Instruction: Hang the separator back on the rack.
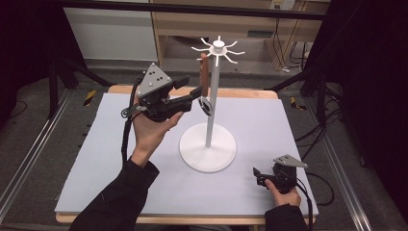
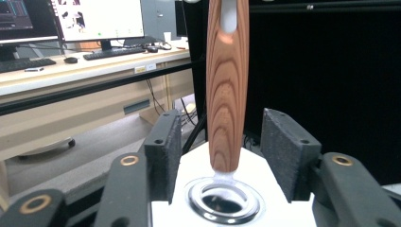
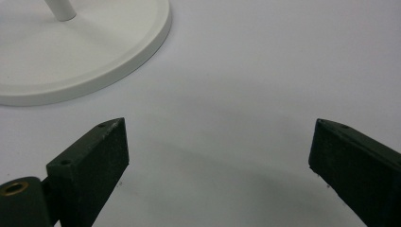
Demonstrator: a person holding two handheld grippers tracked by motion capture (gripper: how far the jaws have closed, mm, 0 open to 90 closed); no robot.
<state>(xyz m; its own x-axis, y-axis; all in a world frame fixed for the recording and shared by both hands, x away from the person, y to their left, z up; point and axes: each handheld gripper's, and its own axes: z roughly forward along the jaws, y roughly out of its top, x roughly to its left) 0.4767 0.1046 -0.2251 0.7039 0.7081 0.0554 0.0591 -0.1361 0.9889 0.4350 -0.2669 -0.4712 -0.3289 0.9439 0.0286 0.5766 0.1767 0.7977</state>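
So nearest the camera, the right gripper (image 1: 260,177) sat low at the front right of the pale mat (image 1: 86,163), held in the person's right hand (image 1: 284,195). Its jaws were spread wide with nothing but bare mat between them, and in the right gripper view the stand's round white base (image 3: 94,56) showed just ahead, apart from the jaws.

Further in, that base (image 1: 208,147) sat about mid-table with its thin white pole (image 1: 210,110) going straight up.

The left hand (image 1: 151,130) held the left gripper (image 1: 198,91) raised up beside the pole. Its jaws were apart, one on each side of a wooden handle (image 2: 227,90) and not touching it as far as I could tell. The handle hung upright from one of the white hooks (image 1: 219,48) at the top, with a metal ring (image 2: 223,199) at its lower end.

Way back were a desk (image 2: 71,75) and monitors (image 2: 97,19).
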